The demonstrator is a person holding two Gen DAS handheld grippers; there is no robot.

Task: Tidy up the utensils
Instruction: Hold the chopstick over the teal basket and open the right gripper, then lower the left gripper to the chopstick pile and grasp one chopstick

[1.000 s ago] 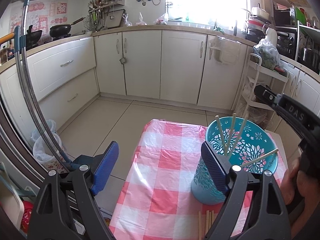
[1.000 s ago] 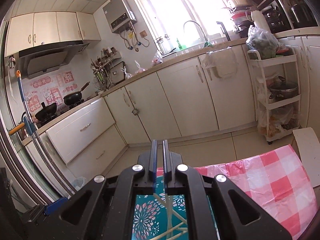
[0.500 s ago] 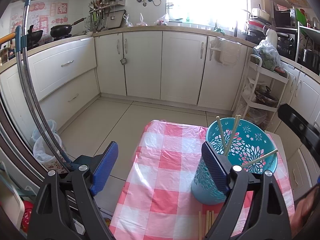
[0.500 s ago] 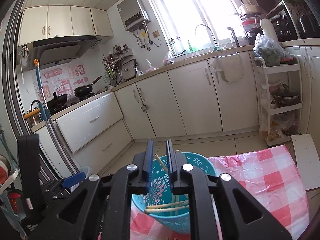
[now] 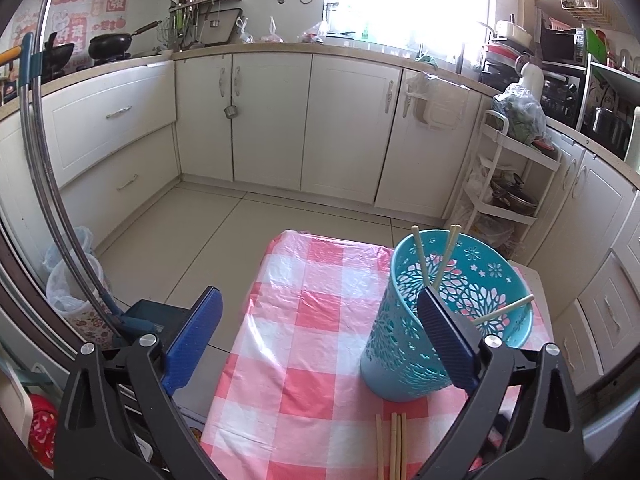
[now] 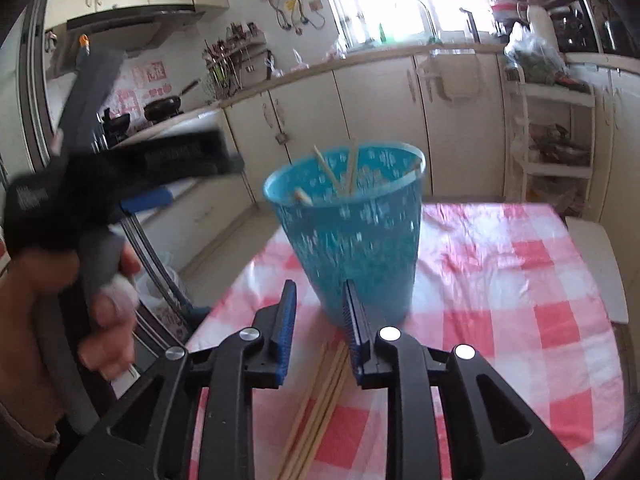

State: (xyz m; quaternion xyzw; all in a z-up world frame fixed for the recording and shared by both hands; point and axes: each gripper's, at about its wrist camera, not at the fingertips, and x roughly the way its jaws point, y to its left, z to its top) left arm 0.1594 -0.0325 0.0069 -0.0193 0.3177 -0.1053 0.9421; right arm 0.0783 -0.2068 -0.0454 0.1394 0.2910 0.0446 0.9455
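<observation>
A teal cut-out utensil holder [image 5: 448,312] stands on the pink checked tablecloth [image 5: 304,360] and holds several wooden chopsticks [image 5: 420,256]. More chopsticks [image 5: 392,444] lie flat on the cloth in front of it. My left gripper [image 5: 320,336] is wide open and empty, its right finger beside the holder. In the right wrist view the holder [image 6: 352,232] is straight ahead. My right gripper [image 6: 320,320] is partly open and empty, low over the loose chopsticks [image 6: 320,392].
The small table's left edge [image 5: 236,360] drops to the tiled floor. A white board [image 6: 596,264] lies at the table's right. A white trolley [image 5: 504,184] stands beyond the table. My left hand and its gripper [image 6: 80,208] fill the left of the right wrist view.
My right gripper has dropped from above the holder to just over the loose chopsticks, and its jaws have opened from nearly shut. The left gripper has hardly moved.
</observation>
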